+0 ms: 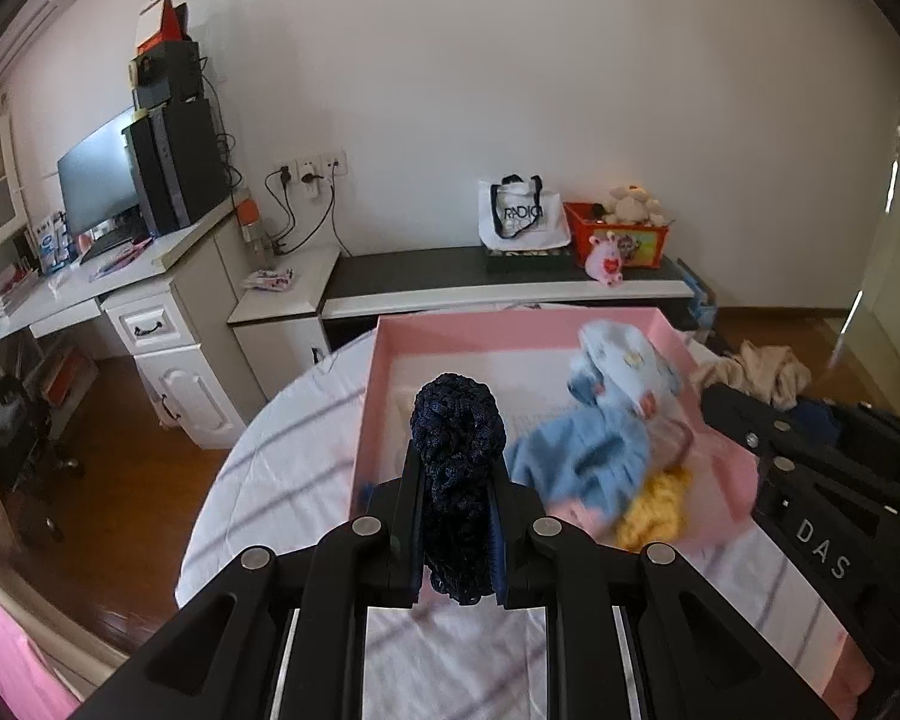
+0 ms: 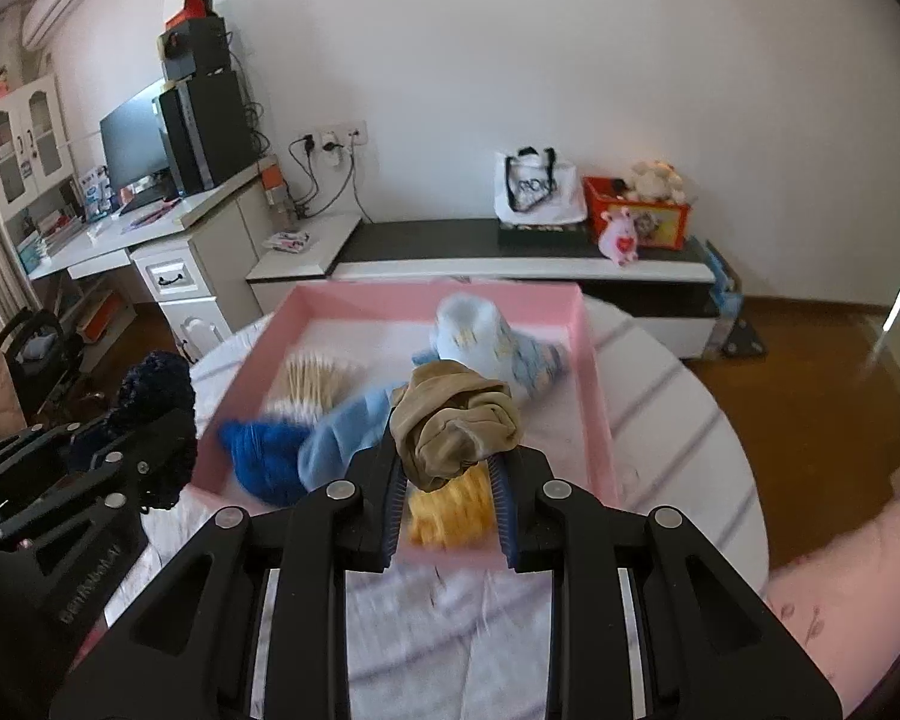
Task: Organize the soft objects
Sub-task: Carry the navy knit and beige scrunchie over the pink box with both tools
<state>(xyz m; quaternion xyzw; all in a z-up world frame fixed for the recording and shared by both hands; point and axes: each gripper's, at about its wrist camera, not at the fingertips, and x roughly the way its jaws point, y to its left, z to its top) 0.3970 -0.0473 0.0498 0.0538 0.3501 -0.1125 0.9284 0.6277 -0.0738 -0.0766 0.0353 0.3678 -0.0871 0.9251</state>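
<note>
A dark navy knitted piece point(image 1: 459, 480) stands upright, pinched. A crumpled tan stocking point(image 2: 456, 423) hangs over the pink box point(image 2: 594, 372), which holds light blue socks point(image 2: 492, 342), a royal blue knit point(image 2: 258, 459) and a yellow one point(image 2: 450, 510).

Your box point(image 2: 594, 360) sits on the table point(image 2: 678, 396) ahead of both tools. In it, the patterned sock point(image 2: 492, 342) lies toward the far side, the fuzzy socks point(image 2: 342, 432) nearer you, and the cotton swabs point(image 2: 318, 378) to their left. Behind the table runs a low bench point(image 2: 450, 240).
</note>
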